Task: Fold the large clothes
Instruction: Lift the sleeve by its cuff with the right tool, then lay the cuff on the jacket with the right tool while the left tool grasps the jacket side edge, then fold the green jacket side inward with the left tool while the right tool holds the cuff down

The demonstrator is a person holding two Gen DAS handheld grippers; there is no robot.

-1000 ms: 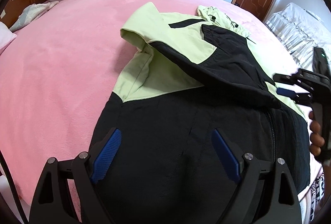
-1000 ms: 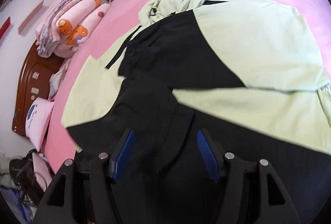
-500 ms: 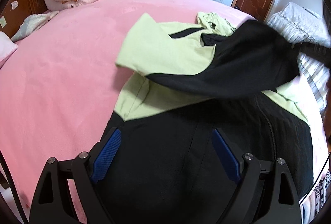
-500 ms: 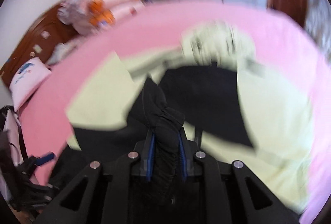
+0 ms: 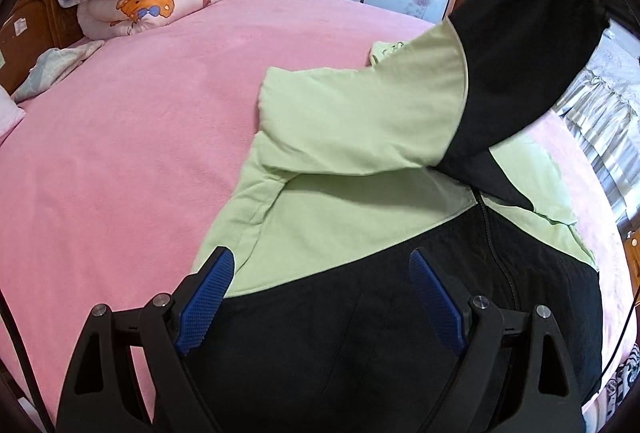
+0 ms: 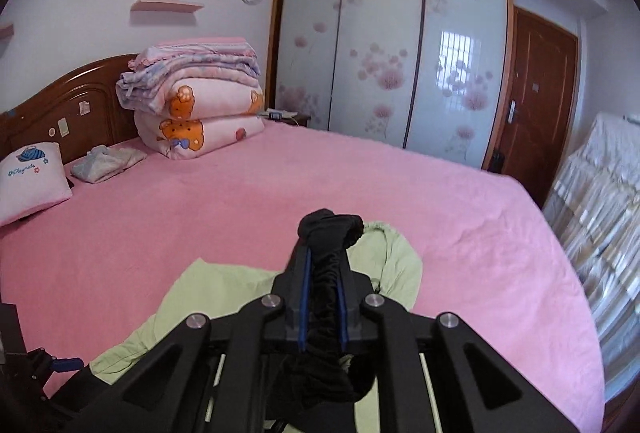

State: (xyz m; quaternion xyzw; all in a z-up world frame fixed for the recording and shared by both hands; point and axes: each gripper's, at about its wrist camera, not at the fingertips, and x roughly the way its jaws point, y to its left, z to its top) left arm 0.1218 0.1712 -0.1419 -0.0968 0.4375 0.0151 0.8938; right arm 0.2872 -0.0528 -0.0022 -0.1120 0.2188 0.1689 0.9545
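While my left gripper (image 5: 320,303) hangs with its blue-padded fingers spread wide over the black lower panel of the black and pale-green zip-up nylon jacket (image 5: 400,333), touching nothing that I can see, nothing pins that hem down, so a hard pull from my other hand could drag the whole jacket across the pink fleece bedspread (image 5: 120,153) and undo the flat lay. My right gripper (image 6: 322,293) has just been closing and now pinches the gathered black elastic cuff of the sleeve (image 6: 326,265), lifted well above the bed. That cuff is a thick, slippery bunch; I judge it could creep out of the pads mid-swing and drop the sleeve in a crumple. Beyond it, the pale-green hood (image 6: 394,253) lies rumpled on the bedspread, and a sleeve laid over it would fold lumpy. Far off, the stacked bear-print quilts (image 6: 200,113) are well clear
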